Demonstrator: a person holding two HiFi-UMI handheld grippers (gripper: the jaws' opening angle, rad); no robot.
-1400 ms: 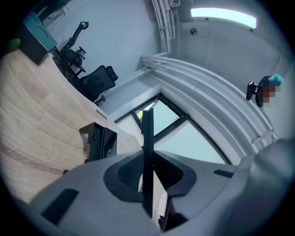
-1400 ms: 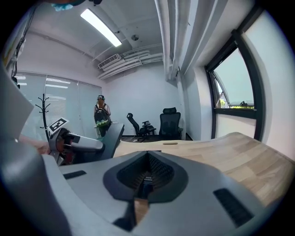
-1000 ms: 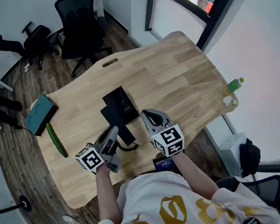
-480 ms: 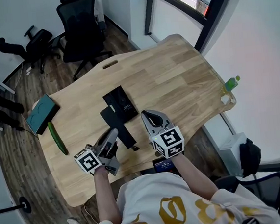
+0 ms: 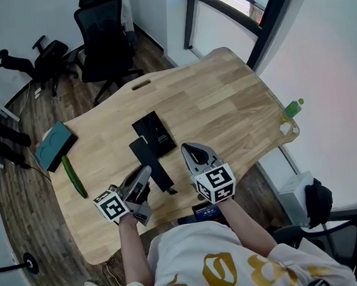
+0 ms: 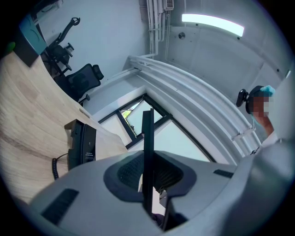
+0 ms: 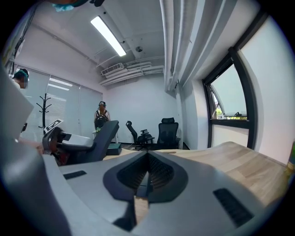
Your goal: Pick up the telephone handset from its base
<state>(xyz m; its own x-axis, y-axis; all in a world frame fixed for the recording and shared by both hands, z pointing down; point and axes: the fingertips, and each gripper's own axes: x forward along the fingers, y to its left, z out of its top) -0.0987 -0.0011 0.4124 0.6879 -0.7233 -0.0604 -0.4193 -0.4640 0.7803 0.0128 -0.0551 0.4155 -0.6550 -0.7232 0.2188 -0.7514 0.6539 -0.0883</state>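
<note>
The light wooden table point(image 5: 224, 91) carries a black telephone base point(image 5: 154, 130) near its middle, a cucumber point(image 5: 74, 177) toward its left edge, a teal case point(image 5: 53, 145) overhanging its left corner, and a green bottle point(image 5: 293, 108) at its right corner.

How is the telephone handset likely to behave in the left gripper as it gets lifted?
The handset looks like rigid moulded plastic, so it probably won't flex. Its long, smooth body, pinched by the left gripper, may pivot or slip. The coiled cord running to the base will likely stretch and tug back.
</note>
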